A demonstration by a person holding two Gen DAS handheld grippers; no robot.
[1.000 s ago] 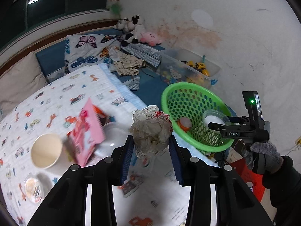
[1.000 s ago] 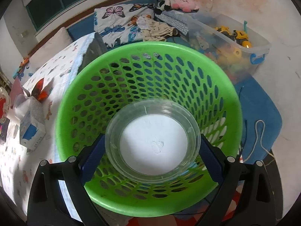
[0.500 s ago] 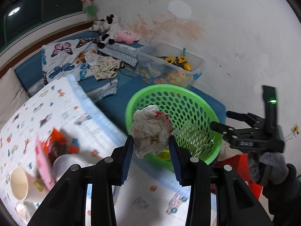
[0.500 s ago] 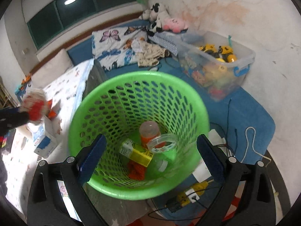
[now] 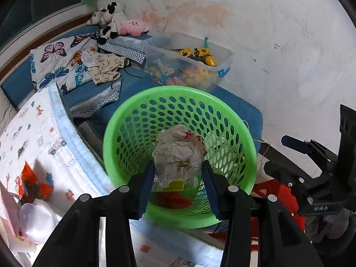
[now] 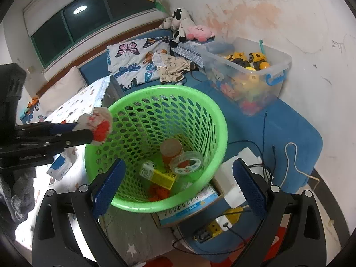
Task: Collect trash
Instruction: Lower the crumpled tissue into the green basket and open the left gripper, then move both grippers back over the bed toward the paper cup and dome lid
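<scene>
While looking along the left gripper (image 5: 178, 166), finds a crumpled paper ball (image 5: 179, 155) between the blue pads, touched on both sides, with the jaws just starting to open. Places that ball above the mouth of the green basket (image 5: 178, 89), no longer over the bed sheet (image 5: 33, 133) as a second ago. Means the drop is under way and probably needs only a wider opening. Leaves an orange wrapper (image 5: 29, 182) and a clear cup (image 5: 37, 220) on the sheet, blurred at the left edge, likely next to collect. Hides most of the basket floor behind the ball.

From the right gripper (image 6: 179, 166), shows jaws wide apart and empty, above the basket's near rim. Shows the clear lid (image 6: 187, 162), held a second ago, now lying inside against an orange jar (image 6: 170, 150), near a yellow carton (image 6: 158, 174). Counts that piece as collected. Catches the ball again at the left, by the rim rather than over the middle, so could clip the edge. Cuts off the hand behind it; cannot read the carton's print or name the red scrap at the bottom.
</scene>
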